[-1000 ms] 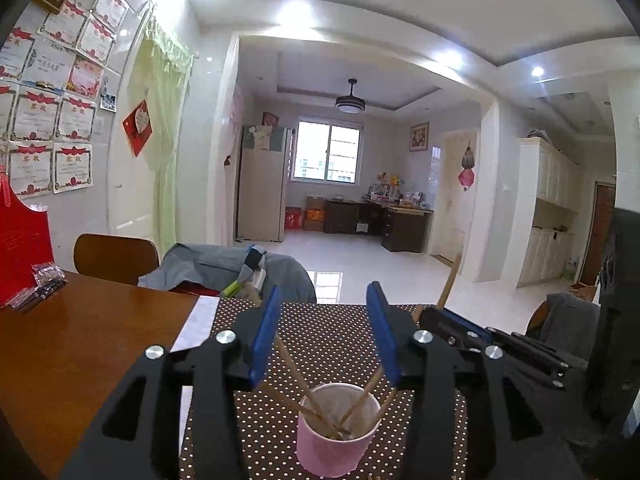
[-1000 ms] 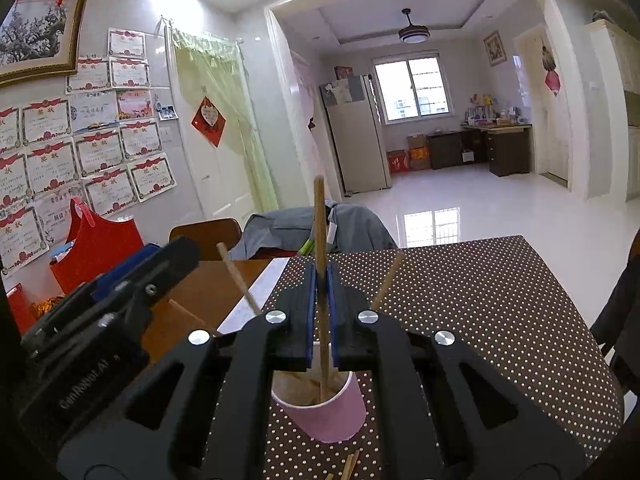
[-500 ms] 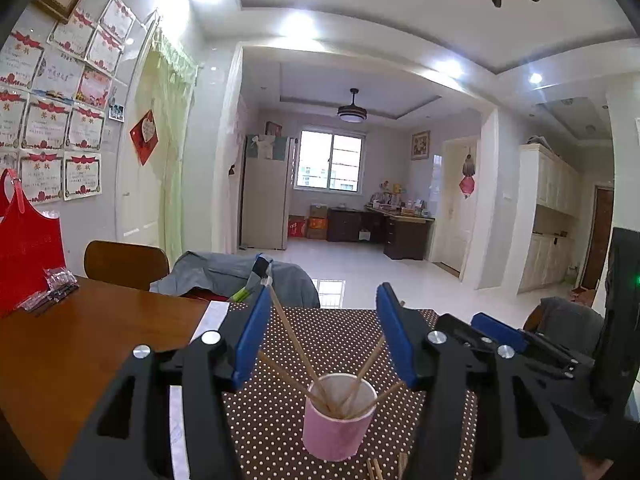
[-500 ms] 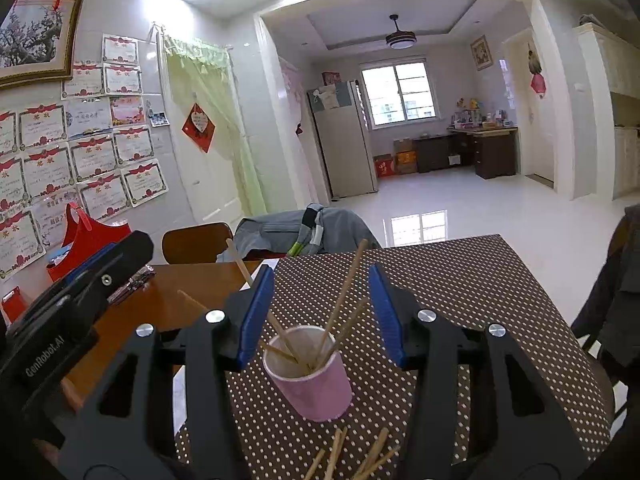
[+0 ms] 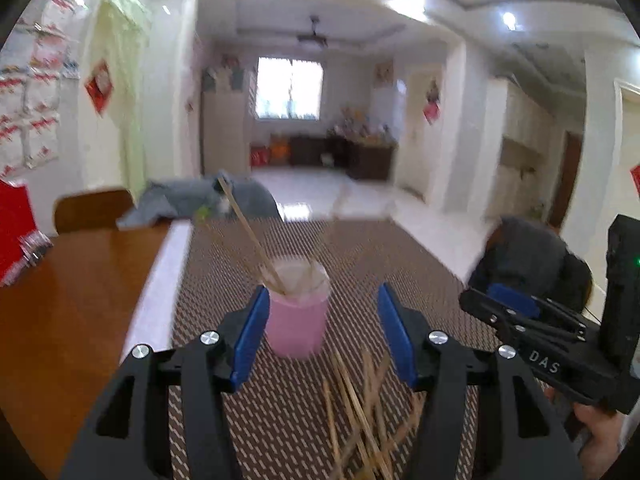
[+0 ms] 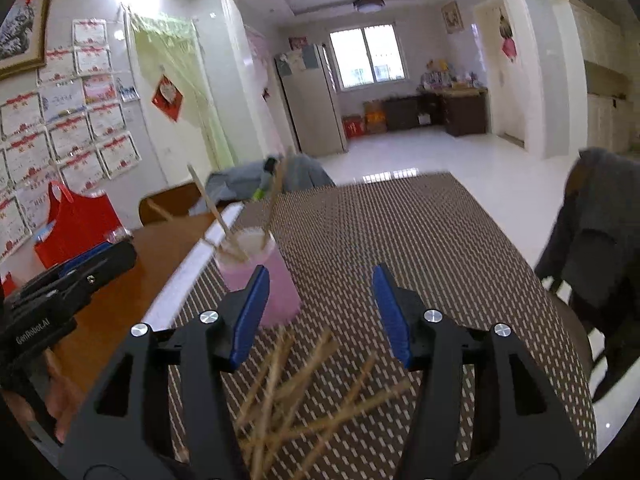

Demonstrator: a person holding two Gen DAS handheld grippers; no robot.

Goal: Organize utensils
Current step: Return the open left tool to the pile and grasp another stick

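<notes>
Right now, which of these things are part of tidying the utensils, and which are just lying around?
Part of the job:
- pink cup holding a few chopsticks
- loose chopsticks pile on the dotted mat
- left gripper and right gripper, both open and empty

Just lying about:
- red bag
- grey jacket over the far chair
- wooden table

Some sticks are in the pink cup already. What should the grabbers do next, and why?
Probably lower the right gripper onto the loose pile of sticks lying on the dotted mat and close on one. Its jaws have just been opening, with nothing between them now. The pink cup already holds a few sticks, so the pile looks like what is left to sort.
</notes>
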